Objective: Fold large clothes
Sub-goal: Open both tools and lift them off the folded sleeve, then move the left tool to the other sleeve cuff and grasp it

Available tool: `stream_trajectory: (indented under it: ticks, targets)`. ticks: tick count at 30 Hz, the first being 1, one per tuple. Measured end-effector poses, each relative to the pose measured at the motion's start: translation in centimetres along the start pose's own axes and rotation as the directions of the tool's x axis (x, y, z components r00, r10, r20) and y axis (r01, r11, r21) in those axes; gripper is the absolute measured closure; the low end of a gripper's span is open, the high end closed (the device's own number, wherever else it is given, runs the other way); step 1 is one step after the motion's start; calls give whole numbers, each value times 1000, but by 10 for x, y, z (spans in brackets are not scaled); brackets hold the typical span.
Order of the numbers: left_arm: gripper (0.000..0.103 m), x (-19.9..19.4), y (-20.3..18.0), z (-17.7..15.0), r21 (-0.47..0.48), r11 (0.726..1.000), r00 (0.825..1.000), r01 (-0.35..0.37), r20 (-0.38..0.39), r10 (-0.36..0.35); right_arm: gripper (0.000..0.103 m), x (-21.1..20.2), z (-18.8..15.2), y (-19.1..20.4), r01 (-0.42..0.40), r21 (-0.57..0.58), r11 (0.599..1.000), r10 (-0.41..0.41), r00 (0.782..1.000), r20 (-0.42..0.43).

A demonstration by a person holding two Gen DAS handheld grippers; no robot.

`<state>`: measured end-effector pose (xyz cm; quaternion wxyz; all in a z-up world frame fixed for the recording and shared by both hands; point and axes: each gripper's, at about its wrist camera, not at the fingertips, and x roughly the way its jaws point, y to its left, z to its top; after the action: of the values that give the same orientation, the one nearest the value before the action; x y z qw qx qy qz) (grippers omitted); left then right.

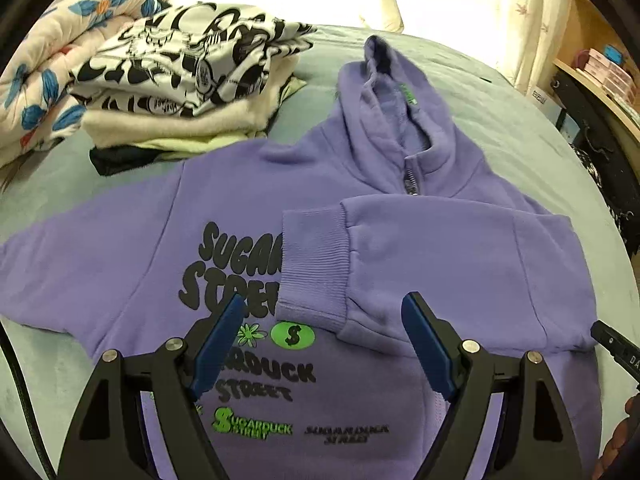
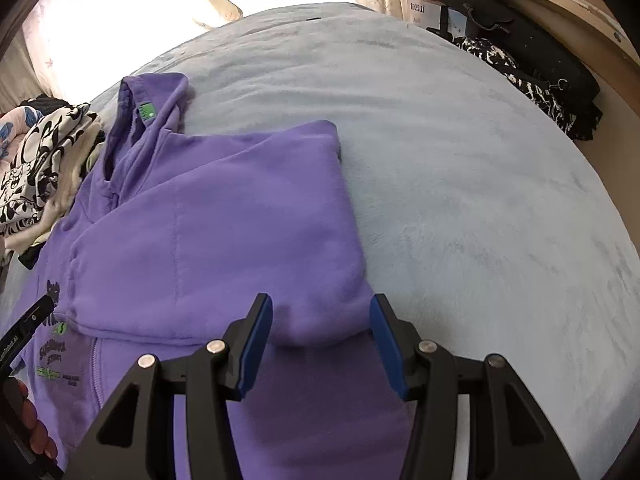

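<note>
A purple zip hoodie (image 1: pixel 248 248) lies flat on the bed (image 2: pixel 460 184), one sleeve (image 1: pixel 400 264) folded across its chest and covering part of the printed lettering. Its hem is cut off below both views. The left gripper (image 1: pixel 324 320) hovers with fingers wide and empty. The right gripper (image 2: pixel 322 320) hovers with fingers half-spread, straddling the folded sleeve's edge without pinching it.

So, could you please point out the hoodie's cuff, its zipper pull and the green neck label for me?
cuff (image 1: pixel 312 264): left wrist view, on the ribbed band of the folded-in sleeve.
zipper pull (image 1: pixel 411 187): left wrist view, on the metal slider below the collar.
neck label (image 2: pixel 146 109): right wrist view, on the green tag inside the hood.
</note>
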<state>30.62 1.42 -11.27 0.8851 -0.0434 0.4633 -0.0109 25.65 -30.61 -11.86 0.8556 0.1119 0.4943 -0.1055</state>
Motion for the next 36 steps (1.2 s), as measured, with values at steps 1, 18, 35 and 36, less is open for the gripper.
stream_trajectory:
  ticks: [1, 18, 35, 36]
  targets:
    - [22, -4, 0, -1, 4, 1000, 1000, 2, 7, -2, 52, -3, -2, 3, -3, 0, 1000, 3, 1000, 2]
    - [22, -88, -7, -56, 94, 994, 998, 57, 29, -60, 52, -61, -68, 53, 4, -24, 1000, -4, 1000, 16]
    - [22, -132, 120, -70, -40, 998, 996, 58, 70, -55, 52, -120, -98, 186, -2, -214, 977, 30, 991, 127]
    - [22, -133, 132, -71, -55, 997, 996, 57, 72, -53, 52, -122, -99, 193, -4, -224, 975, 34, 991, 130]
